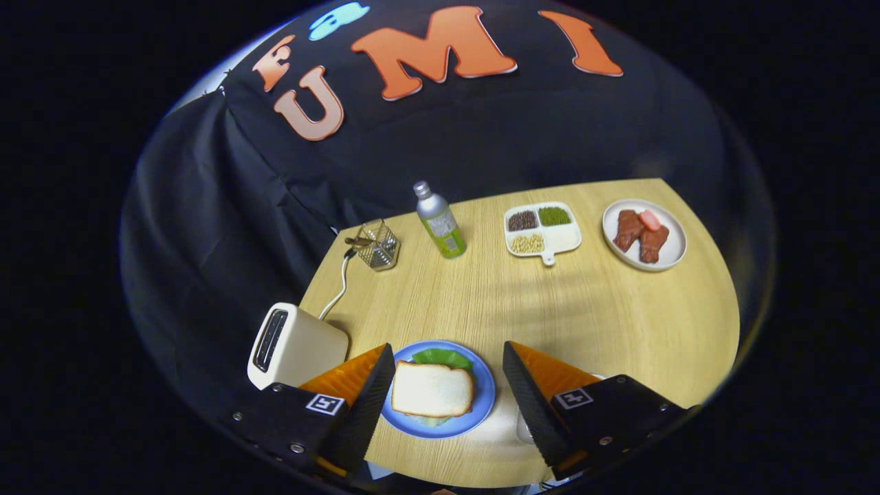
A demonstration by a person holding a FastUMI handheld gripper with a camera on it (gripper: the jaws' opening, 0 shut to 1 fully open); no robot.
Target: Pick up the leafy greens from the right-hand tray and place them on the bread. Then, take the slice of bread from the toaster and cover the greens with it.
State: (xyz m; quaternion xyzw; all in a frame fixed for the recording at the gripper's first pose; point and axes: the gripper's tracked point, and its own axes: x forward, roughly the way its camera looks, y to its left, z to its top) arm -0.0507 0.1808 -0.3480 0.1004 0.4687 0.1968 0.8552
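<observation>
A blue plate (481,405) lies on the wooden table between my fingers. On it a slice of bread (432,389) covers the leafy greens (443,357), whose green edge sticks out on the far side. A white toaster (295,346) stands to the left of the plate, beside my left finger; its slot looks dark. My gripper (447,385) is open, held above the plate, with one finger on each side of it and nothing gripped. A pale tray edge (597,377) peeks out behind my right finger.
Farther back on the table stand a wire basket (378,244), a silver bottle with a green label (440,221), a white divided dish of beans and grains (543,230) and a white plate with meat pieces (644,234). The toaster's cord (337,289) runs toward the basket.
</observation>
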